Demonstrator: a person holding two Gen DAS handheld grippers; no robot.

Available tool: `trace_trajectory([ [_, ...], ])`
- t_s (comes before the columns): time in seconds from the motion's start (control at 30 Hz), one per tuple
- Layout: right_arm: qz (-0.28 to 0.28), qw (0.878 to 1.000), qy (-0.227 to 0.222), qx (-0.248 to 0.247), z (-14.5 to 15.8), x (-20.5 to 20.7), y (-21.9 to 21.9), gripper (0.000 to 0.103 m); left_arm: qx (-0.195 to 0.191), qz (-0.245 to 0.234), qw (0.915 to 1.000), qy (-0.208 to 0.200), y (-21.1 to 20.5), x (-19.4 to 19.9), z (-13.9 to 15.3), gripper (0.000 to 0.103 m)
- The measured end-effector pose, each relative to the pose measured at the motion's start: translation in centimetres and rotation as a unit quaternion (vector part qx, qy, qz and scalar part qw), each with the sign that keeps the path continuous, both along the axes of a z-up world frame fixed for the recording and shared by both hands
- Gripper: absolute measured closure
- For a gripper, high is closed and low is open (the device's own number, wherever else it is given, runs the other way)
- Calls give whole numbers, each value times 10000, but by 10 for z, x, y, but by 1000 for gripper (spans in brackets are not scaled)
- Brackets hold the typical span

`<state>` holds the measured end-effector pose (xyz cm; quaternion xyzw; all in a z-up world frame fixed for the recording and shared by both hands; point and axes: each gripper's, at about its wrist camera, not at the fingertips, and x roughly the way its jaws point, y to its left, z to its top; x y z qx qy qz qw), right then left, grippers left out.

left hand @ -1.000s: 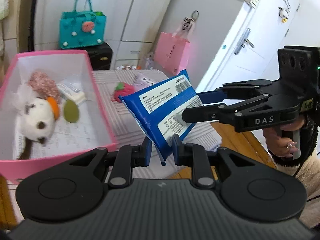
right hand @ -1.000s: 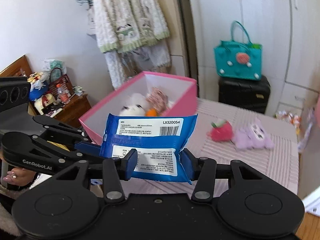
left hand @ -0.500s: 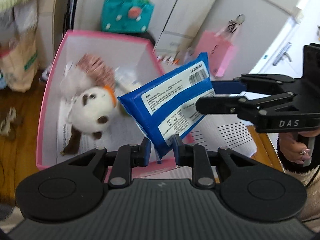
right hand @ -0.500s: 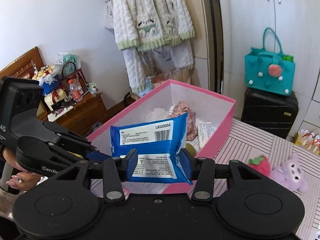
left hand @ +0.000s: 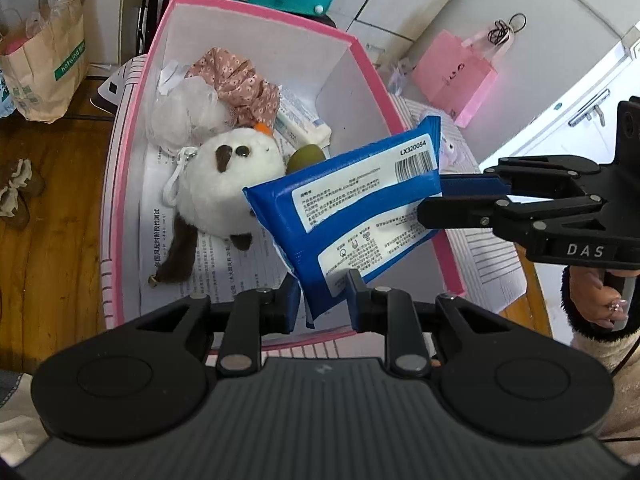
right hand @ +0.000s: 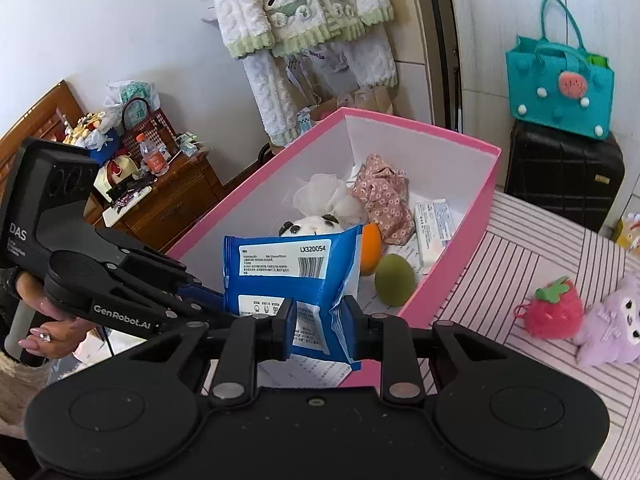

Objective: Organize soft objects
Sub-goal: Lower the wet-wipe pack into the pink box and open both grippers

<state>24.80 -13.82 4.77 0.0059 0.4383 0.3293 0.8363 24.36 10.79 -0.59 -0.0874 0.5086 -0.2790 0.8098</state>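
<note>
A striped tablecloth-covered table (right hand: 520,248) carries the pink box (right hand: 460,264), a strawberry plush (right hand: 554,310) and, seemingly, a purple plush (right hand: 612,320).

The blue wipes pack (left hand: 352,208) is glossy plastic film. The pink box (left hand: 372,76) looks like matt cardboard. The white plush toy (left hand: 228,176) is fluffy. The floor (left hand: 52,216) is polished wood.

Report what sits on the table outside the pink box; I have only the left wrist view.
Observer: A red strawberry plush lies on the striped tablecloth, outside the pink box.
Operator: Name its neighbour.
Observer: A purple plush toy lies right beside it.
Operator: Check the right gripper's hold.
Observer: The right gripper has its fingers pinched on the blue packet, whose lower end crumples between them.
</note>
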Motion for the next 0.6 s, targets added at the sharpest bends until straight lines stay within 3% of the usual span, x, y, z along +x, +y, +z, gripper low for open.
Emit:
trace_trajectory([
  [0.23, 71, 9996, 33, -285, -9, 0, 12, 73, 640, 14, 9973, -362, -5, -3, -3, 79],
  [0.33, 6, 9988, -152, -466, -11, 1, 16, 73, 683, -9, 9967, -441, -7, -3, -1, 79],
  [0.6, 56, 9991, -290, -300, 6, -8, 14, 73, 815, -34, 9929, -860, -6, -15, 24, 79],
])
